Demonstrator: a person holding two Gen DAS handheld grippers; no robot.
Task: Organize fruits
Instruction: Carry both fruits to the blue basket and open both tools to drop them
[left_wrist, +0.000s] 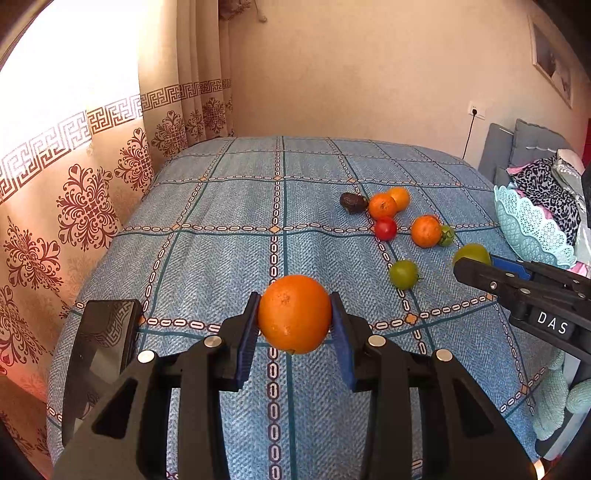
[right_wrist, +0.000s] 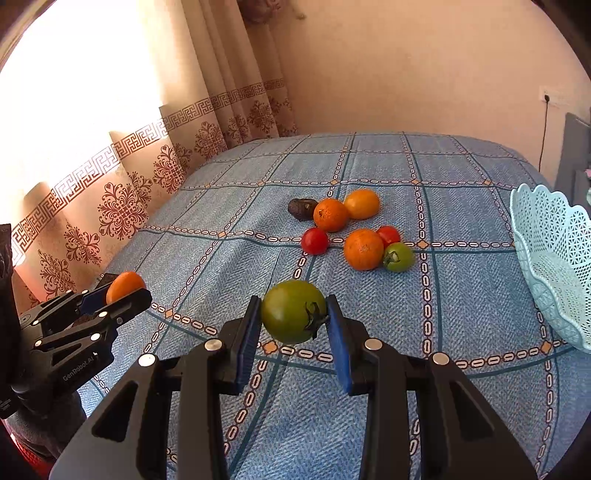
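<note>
We see a big orange (left_wrist: 294, 314) held up above the bed, squeezed between the two blue pads (left_wrist: 248, 334) of the left gripper (left_wrist: 295, 325). The right gripper (right_wrist: 293, 325) is pinching a green tomato (right_wrist: 293, 311) in the same way, one blue pad on each side, and the tomato's dark stem points to the right. Both fruits are off the blue checked blanket (right_wrist: 369, 387). From the left camera we can see the right gripper (left_wrist: 476, 264) reaching in from the right side with its green tomato (left_wrist: 472, 254) at the tip. From the right camera we can see the left gripper (right_wrist: 118, 291) at the left with its orange (right_wrist: 125, 286). More fruit lies on the blanket farther back. A dark avocado (right_wrist: 302, 209) touches an orange (right_wrist: 330, 215), and a lighter orange (right_wrist: 362, 204) sits just behind that one. In front of them lies a red tomato (right_wrist: 314, 240). To its right a third orange (right_wrist: 364, 249) sits with a second red tomato (right_wrist: 388, 235) behind it and a small green tomato (right_wrist: 398, 257) touching its right side. In the left camera one more green tomato (left_wrist: 403, 274) lies alone, nearer to us. A light blue lacy basket (right_wrist: 554, 266) stands at the right edge of the bed. A dark phone (left_wrist: 99, 354) lies at the left edge near the patterned curtain (left_wrist: 92, 206).
</note>
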